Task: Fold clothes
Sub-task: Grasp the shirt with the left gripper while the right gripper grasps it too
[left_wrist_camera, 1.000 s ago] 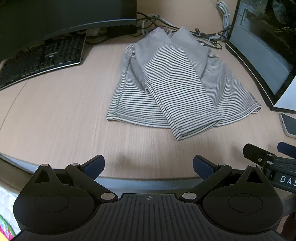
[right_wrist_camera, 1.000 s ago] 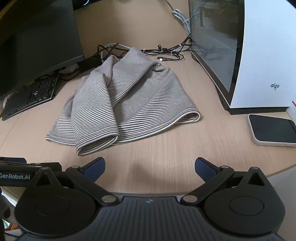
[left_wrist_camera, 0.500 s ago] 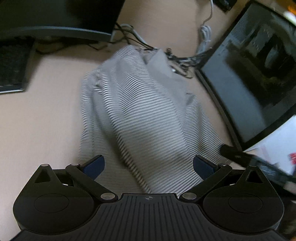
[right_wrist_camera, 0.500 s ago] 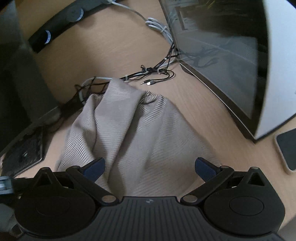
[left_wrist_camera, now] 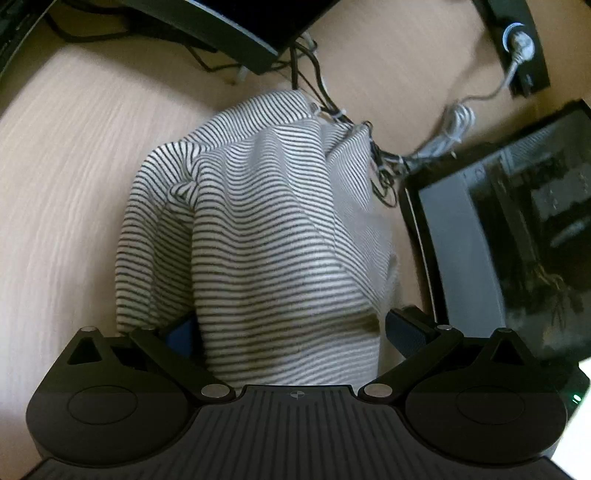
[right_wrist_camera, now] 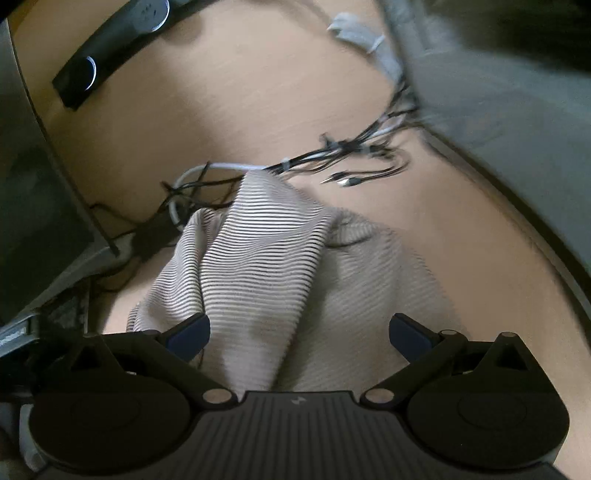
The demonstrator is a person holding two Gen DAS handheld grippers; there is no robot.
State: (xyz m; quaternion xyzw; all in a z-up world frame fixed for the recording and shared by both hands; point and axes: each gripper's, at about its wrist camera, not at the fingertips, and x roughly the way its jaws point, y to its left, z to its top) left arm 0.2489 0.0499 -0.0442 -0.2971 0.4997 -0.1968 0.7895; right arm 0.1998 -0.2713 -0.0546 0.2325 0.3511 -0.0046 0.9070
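Both my grippers hang low over the shirt [left_wrist_camera: 273, 236], fingers spread wide and gripping nothing. The left gripper [left_wrist_camera: 290, 332] straddles the near end of the folded sleeve panel; its left pad is partly hidden behind the cloth, its right pad sits just off the cloth's right edge. The right gripper [right_wrist_camera: 299, 332] also has its pads on either side of a ridge of fabric, with cloth running between them right up to the gripper body.

The step, as I judge it, is taking hold of the near hem to carry it toward the collar. To do that well I want each gripper down at the very edge, pinching all the layers there and not just the top fold, or the pile will peel apart when lifted. Both should close at about the same level so the hem rises straight. The far end lies against a tangle of cables [right_wrist_camera: 343, 155], so I would lay the fold short of them to avoid a snag.

The shirt is grey-white with thin dark stripes, soft and limp, lying on the pale wooden desk [left_wrist_camera: 66, 155] between a monitor [left_wrist_camera: 229, 33] and a dark glass-sided case [left_wrist_camera: 517, 236]. It is already folded lengthwise, one panel crossing the body at a slant, with a small pucker near its left shoulder.
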